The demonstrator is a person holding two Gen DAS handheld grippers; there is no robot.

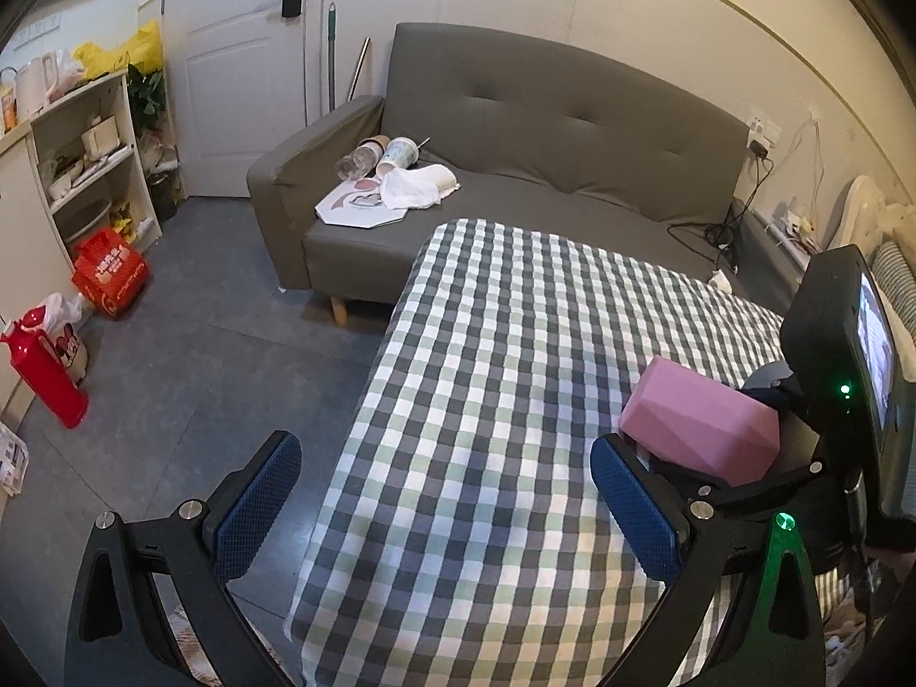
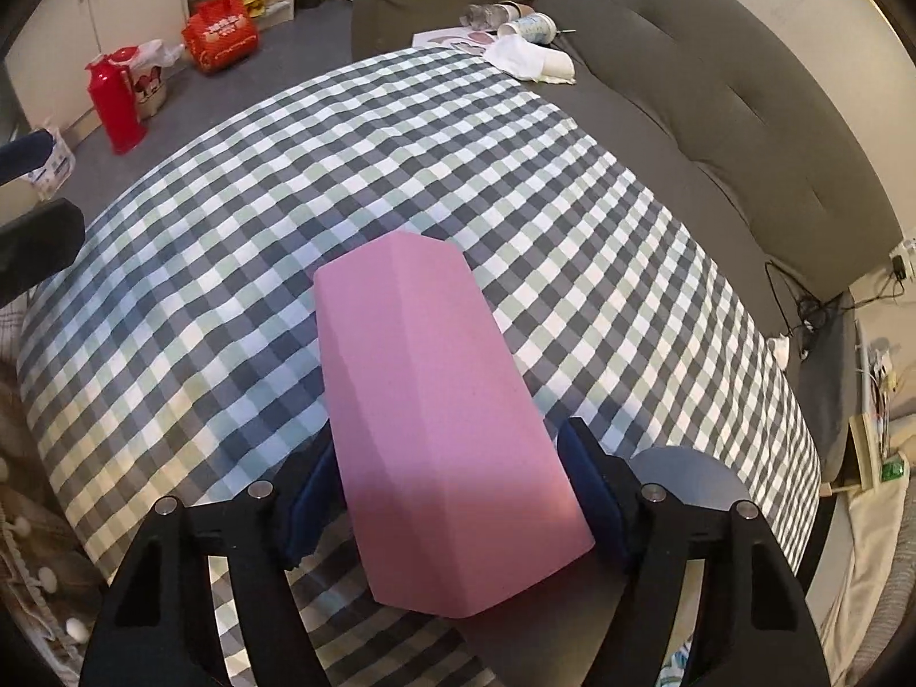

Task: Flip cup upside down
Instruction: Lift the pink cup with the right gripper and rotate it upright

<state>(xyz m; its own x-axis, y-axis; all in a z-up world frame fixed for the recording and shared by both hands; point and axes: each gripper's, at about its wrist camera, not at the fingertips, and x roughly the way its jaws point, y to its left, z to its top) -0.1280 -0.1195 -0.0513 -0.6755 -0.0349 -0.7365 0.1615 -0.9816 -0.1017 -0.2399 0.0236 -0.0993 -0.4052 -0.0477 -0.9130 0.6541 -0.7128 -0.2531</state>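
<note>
Grey sofa (image 1: 515, 131) behind the desk (image 1: 515, 372), checked cloth over it; sofa seat carries a flat white box (image 1: 358, 209), crumpled white cloth (image 1: 412, 189), paper cups (image 1: 398, 153); red flask (image 1: 43, 369) on the floor at left; right claw (image 2: 443, 492) clenched on the pink faceted cup (image 2: 435, 401), held lying over the cloth; left claw (image 1: 443, 506) released, spread wide, nothing between its pads.
</note>
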